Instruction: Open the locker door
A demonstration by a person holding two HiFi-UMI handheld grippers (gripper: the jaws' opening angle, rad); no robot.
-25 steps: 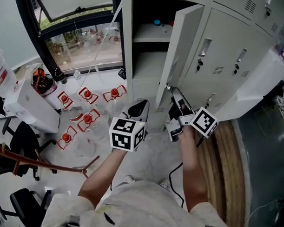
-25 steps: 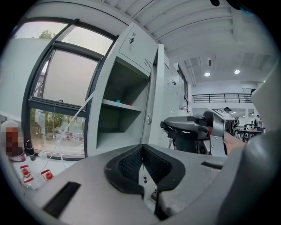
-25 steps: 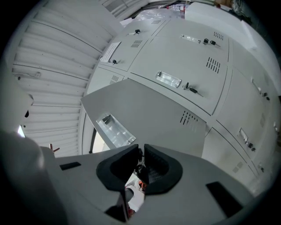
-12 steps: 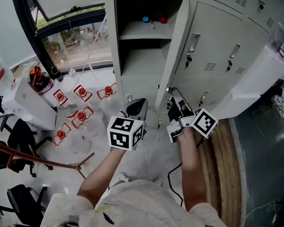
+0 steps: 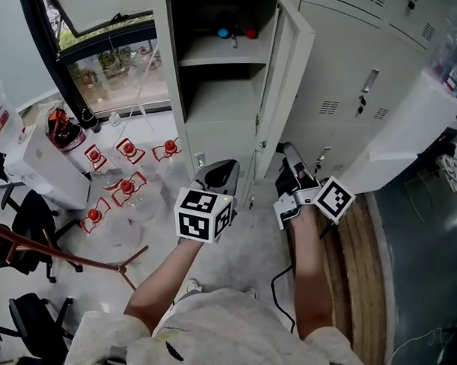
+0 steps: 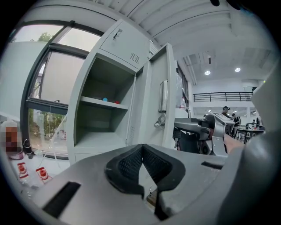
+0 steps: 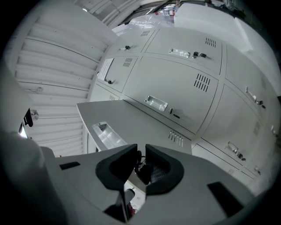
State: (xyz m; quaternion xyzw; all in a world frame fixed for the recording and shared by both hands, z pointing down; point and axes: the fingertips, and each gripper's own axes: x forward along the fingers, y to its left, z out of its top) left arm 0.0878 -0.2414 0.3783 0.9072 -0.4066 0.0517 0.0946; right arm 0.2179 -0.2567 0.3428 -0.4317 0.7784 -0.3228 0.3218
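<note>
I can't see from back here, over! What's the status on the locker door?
Left gripper jaws shut, empty. Right gripper jaws just opening, nothing between them. Door swung wide open. Nothing blocking it.

Your short-sleeved top [image 5: 219,332] is pale off-white. Your left gripper [image 5: 220,169] is grey; ahead of its white cube [image 5: 205,214], printed with black square markers, sit black ribbed pads [image 6: 131,161].

**Upper shelf** [image 5: 209,57] of the open locker [image 5: 212,145]: a small blue object [image 5: 223,33] and a small red object [image 5: 251,33] lie near each other at the back.

**Pale floor** [image 5: 250,252]: red-capped clear containers [image 5: 127,187] clustered below the window, a black cable [image 5: 275,287], and wooden planks [image 5: 359,271] at right.
</note>
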